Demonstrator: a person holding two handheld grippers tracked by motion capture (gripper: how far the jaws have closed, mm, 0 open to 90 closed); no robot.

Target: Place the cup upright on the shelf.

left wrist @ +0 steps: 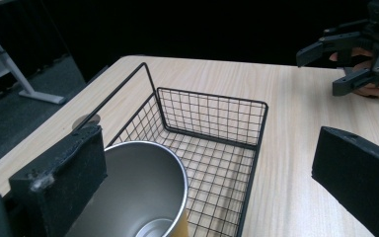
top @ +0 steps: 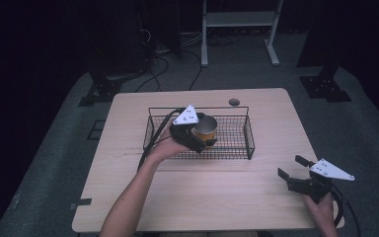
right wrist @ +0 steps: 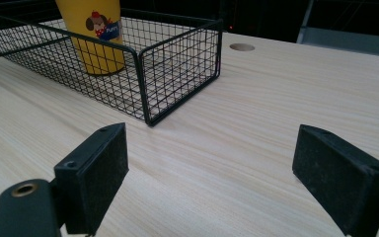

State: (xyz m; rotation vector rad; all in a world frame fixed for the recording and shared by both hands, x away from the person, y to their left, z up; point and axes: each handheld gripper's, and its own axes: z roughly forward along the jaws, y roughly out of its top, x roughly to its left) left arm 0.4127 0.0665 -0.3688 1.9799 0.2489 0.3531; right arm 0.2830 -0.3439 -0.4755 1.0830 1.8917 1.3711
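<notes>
Left gripper (top: 199, 132) at the yellow cup (top: 207, 129) in the wire basket (top: 237, 148).
Its jaws stood wide astride the cup's rim, probably releasing; the right gripper (top: 292, 168) waited open, near right.

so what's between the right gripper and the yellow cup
Bare tabletop, then the wire basket's near wall; the yellow cup stands inside it. The right gripper view shows this, looking past the open jaws of the right gripper.

In the right gripper view the yellow cup (right wrist: 94, 34) is cut off at the top edge, rim unseen. In the left gripper view its base runs off the bottom edge. From above, the left gripper (top: 197, 133) hides the cup's near side; contact is perhaps uncertain.
</notes>
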